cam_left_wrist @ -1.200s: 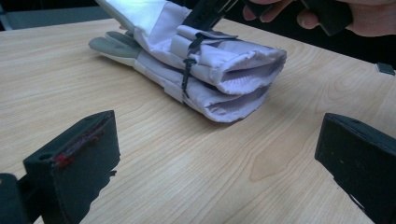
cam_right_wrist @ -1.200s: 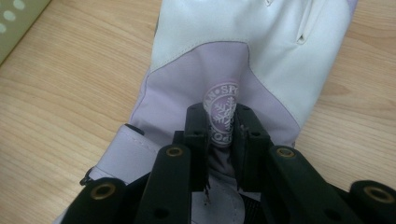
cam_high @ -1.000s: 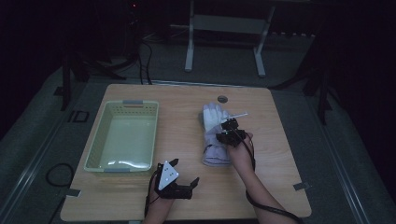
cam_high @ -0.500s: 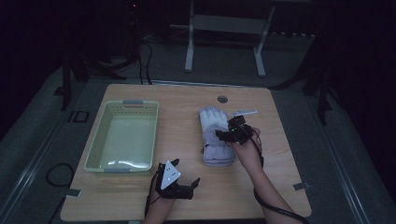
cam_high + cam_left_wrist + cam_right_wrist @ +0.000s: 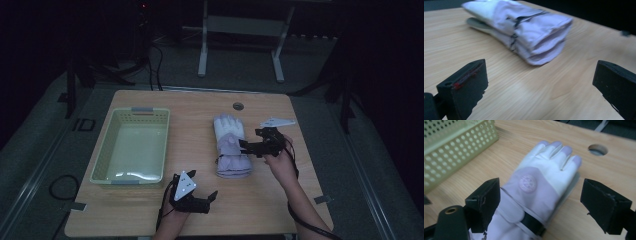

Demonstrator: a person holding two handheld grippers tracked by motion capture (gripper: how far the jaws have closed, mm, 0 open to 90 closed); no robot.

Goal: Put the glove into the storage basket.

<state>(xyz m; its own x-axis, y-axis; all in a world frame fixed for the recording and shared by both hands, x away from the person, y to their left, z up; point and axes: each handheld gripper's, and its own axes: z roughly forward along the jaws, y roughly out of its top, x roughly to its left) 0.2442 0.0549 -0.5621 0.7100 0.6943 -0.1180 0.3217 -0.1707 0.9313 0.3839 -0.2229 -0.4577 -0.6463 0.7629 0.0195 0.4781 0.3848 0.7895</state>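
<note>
A pair of white and lilac gloves (image 5: 231, 145) lies stacked on the wooden table, fingers pointing to the far side. My right gripper (image 5: 248, 147) hovers at their right edge with its jaws pointing left. In the right gripper view its jaws (image 5: 541, 187) stand wide over the top glove (image 5: 541, 170); they have just been opening, and the pads do not touch the glove beneath them. My left gripper (image 5: 210, 201) rests near the front edge, open and holding nothing. In the left gripper view the gloves' cuffs (image 5: 534, 32) lie beyond its jaws (image 5: 541, 72).
A pale green perforated basket (image 5: 131, 145) stands on the table's left half, and its wall (image 5: 449, 147) appears in the right gripper view. A round cable hole (image 5: 238, 106) is near the far edge. A metal stand (image 5: 240, 25) is on the floor behind the table.
My right gripper has let go of the top glove, opened, and moved a little right and up off the pile. The left gripper has stayed where it was.
</note>
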